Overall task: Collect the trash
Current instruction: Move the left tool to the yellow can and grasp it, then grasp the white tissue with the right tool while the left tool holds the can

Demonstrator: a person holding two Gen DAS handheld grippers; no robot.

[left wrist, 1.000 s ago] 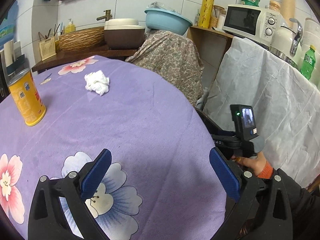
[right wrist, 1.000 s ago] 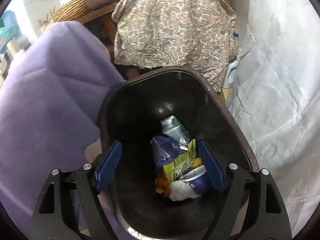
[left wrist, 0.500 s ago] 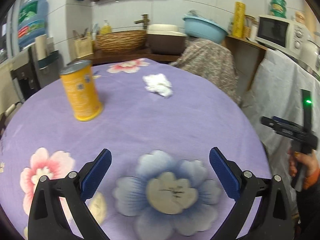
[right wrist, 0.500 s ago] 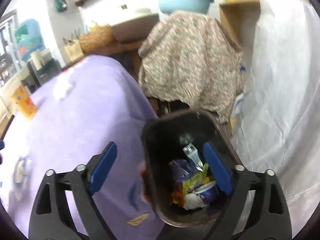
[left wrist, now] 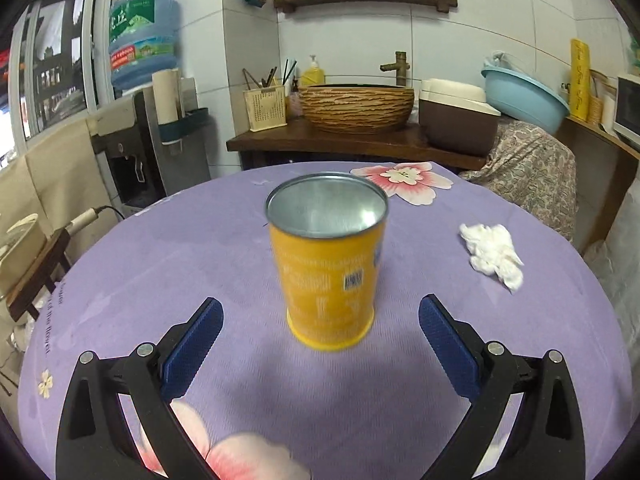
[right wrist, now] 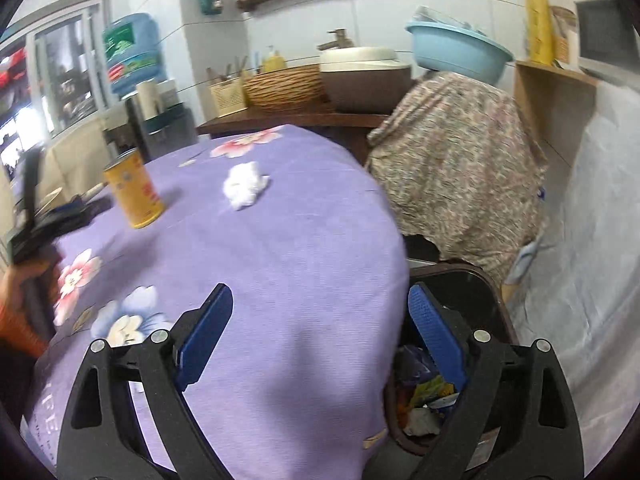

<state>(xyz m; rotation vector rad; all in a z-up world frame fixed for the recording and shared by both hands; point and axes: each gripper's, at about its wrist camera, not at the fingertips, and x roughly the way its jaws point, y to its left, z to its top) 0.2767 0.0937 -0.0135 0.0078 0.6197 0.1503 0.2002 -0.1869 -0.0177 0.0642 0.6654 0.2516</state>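
An open yellow can [left wrist: 328, 264] stands upright on the purple flowered tablecloth [left wrist: 520, 360], straight ahead of my left gripper [left wrist: 320, 332]. That gripper is open, its blue pads wide apart and short of the can. A crumpled white tissue [left wrist: 493, 255] lies to the can's right. My right gripper [right wrist: 320, 328] is open and empty above the table's edge. Beneath it on the right stands a dark trash bin [right wrist: 460, 292] with wrappers [right wrist: 424, 396] inside. The can [right wrist: 134, 188] and tissue [right wrist: 244, 186] lie further off in the right wrist view.
Behind the table runs a wooden counter [left wrist: 344, 144] with a woven basin, a brown-and-white box and a utensil holder. A water dispenser [left wrist: 144, 80] stands at the left. A cloth-covered object [right wrist: 456, 160] and a white sheet [right wrist: 600, 240] are beside the bin. A person's hand [right wrist: 24, 284] holds the left gripper.
My left gripper swung left across the table and now faces the can close up. My right gripper rose out of the bin and now looks over the table's edge.
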